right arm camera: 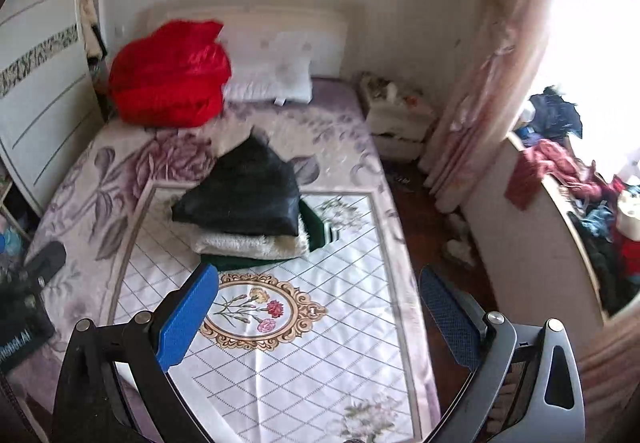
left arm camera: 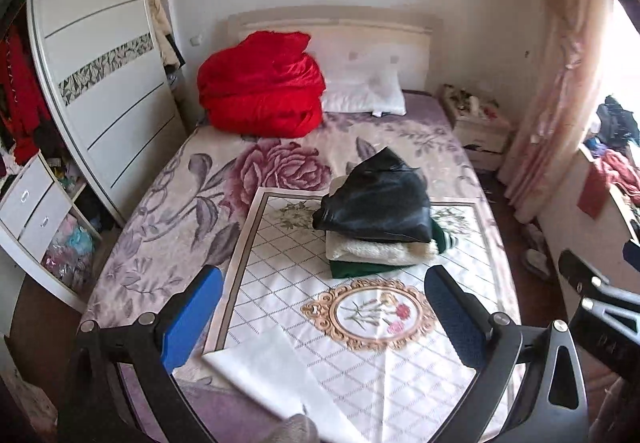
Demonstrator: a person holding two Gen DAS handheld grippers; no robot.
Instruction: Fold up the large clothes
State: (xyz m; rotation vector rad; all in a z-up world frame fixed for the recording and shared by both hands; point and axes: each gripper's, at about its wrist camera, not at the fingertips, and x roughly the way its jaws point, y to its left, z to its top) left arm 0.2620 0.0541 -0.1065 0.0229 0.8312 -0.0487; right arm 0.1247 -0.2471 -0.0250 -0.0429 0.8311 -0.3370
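Observation:
A stack of folded clothes lies on the bed: a black leather garment (left arm camera: pixel 376 199) (right arm camera: pixel 244 195) on top, a cream fleecy one (left arm camera: pixel 376 249) (right arm camera: pixel 248 245) under it, a dark green one (left arm camera: pixel 356 269) (right arm camera: pixel 236 263) at the bottom. The stack rests on a white cloth with a diamond grid and flower medallion (left arm camera: pixel 320 323) (right arm camera: pixel 304 343). My left gripper (left arm camera: pixel 320 327) is open and empty, held above the cloth's near end. My right gripper (right arm camera: pixel 320 319) is open and empty, above the cloth's right part. The right gripper also shows at the right edge of the left wrist view (left arm camera: pixel 596 295).
A red quilt bundle (left arm camera: pixel 260 83) (right arm camera: pixel 168 79) and a white pillow (left arm camera: pixel 364 95) lie at the head of the bed. A wardrobe (left arm camera: pixel 104 75) stands left. A nightstand (left arm camera: pixel 476 119), a curtain (left arm camera: pixel 556 83) and a cluttered ledge (right arm camera: pixel 568 179) are on the right.

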